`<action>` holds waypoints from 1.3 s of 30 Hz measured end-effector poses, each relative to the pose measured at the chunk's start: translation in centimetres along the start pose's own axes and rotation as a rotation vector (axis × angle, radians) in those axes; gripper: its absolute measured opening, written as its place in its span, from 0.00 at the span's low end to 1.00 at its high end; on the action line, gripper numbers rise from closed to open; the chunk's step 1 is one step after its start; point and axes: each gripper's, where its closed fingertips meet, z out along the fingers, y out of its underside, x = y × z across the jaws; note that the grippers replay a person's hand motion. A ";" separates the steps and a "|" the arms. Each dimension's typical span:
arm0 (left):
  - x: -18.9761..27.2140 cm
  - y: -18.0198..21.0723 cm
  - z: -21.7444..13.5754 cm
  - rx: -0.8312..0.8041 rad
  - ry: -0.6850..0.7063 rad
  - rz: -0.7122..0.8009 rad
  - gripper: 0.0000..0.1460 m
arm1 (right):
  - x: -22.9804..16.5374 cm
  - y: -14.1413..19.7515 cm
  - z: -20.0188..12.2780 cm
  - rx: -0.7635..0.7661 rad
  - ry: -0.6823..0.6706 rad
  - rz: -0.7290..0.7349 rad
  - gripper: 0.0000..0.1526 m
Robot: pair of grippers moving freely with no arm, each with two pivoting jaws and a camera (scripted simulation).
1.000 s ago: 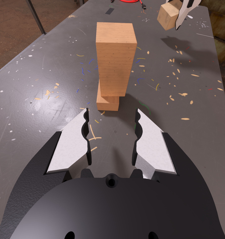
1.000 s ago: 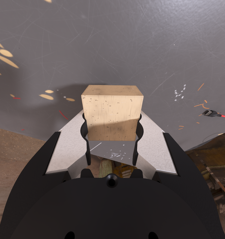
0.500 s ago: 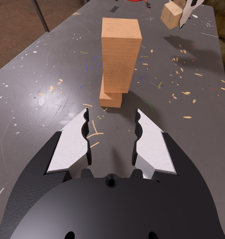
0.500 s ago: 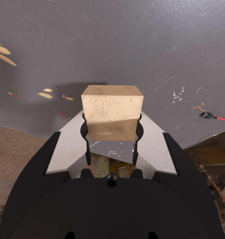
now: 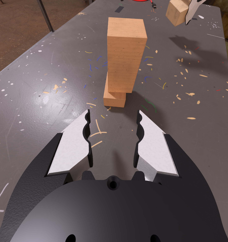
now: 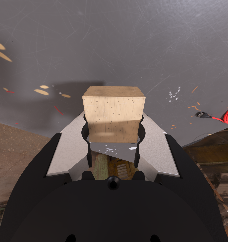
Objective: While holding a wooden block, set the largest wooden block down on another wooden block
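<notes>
Wooden, tall orange-brown block stands on small flat block, rigid, top-heavy; grip its flat sides. Left gripper gapes empty; right gripper clamps pale cube.

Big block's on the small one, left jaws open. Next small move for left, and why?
Probably retreat the left gripper straight back. Its jaws stand open and empty, short of the stack. The largest wooden block stands upright on the small wooden block, overhanging its right edge, so avoid any nudge. The right gripper should just hold its pale wooden cube.
</notes>
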 end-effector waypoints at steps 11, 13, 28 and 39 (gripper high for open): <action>-0.1 0.2 0.1 -0.006 -0.003 -0.004 0.49 | 0.5 0.1 -0.5 -0.044 0.017 -0.026 0.50; -0.1 0.4 0.2 -0.008 -0.005 -0.008 0.49 | 0.6 0.1 -0.6 -0.052 0.017 -0.031 0.50; -0.3 0.7 0.1 -0.009 -0.014 -0.021 0.49 | 0.9 0.1 -0.7 -0.097 0.028 -0.065 0.50; -0.4 0.8 0.2 -0.007 -0.016 -0.024 0.49 | 1.4 0.3 -1.2 -0.134 0.047 -0.088 0.50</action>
